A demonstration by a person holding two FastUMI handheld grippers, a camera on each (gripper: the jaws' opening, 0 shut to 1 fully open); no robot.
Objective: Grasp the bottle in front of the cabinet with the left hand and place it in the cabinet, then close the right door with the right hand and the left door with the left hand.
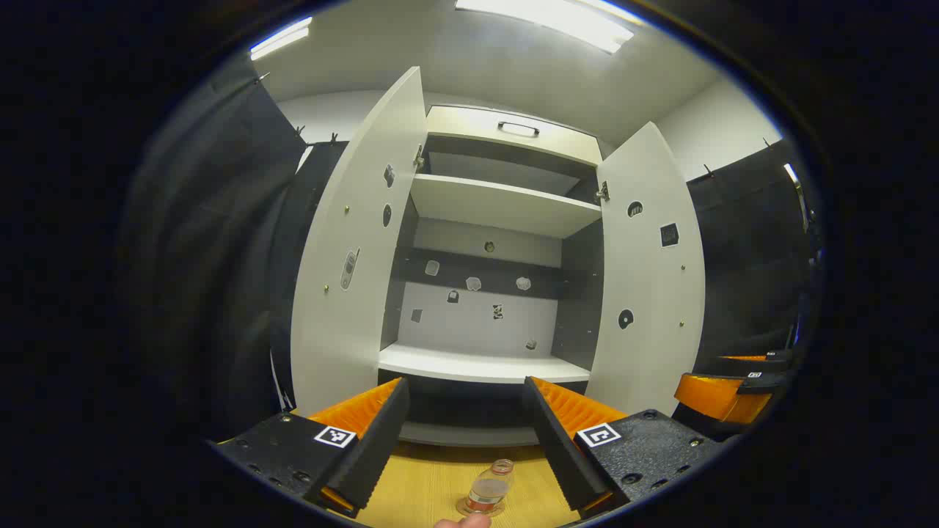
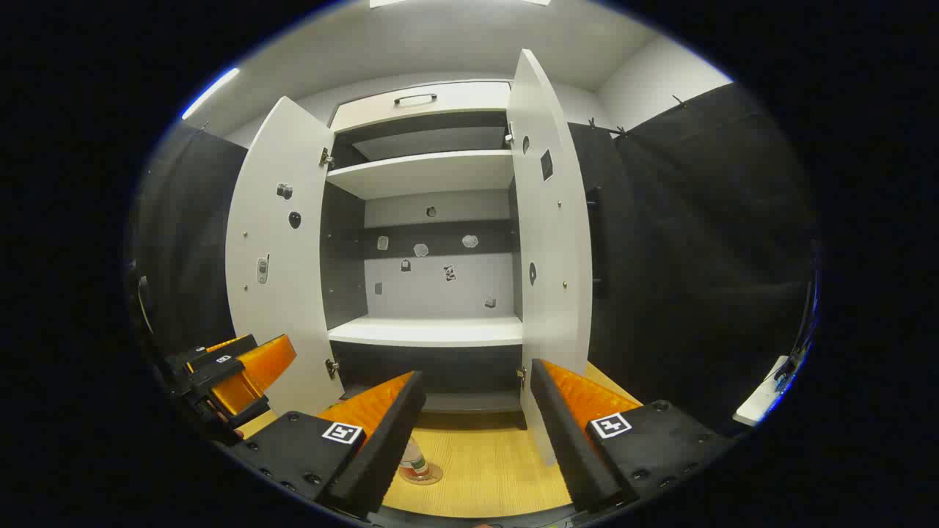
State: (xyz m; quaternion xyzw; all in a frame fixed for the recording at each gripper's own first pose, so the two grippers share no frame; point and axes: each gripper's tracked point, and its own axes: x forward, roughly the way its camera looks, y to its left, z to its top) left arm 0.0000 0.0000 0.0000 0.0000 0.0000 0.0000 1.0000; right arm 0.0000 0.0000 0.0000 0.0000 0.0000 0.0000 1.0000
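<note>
Left claw [image 1: 466, 440] is spread wide, hovering above the bottle [image 1: 490, 490], which stands upright on the wooden floor [image 1: 425, 484] in front of the cabinet [image 1: 484, 367]. Both doors, left door [image 1: 352, 257] and right door [image 1: 649, 279], hang open. Right claw [image 2: 477, 433] is spread too, level beside it.

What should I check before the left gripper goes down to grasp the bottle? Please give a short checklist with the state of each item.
1. Left gripper open: ok, fingers wide apart.
2. Bottle upright on the wooden surface: ok.
3. Bottle between the left fingers' line: ok, slightly right of centre.
4. Both cabinet doors open, left door and right door: ok.
5. Lower shelf free for the bottle: ok.
6. Right gripper away from the bottle: cannot tell; one finger hides part of it.
</note>
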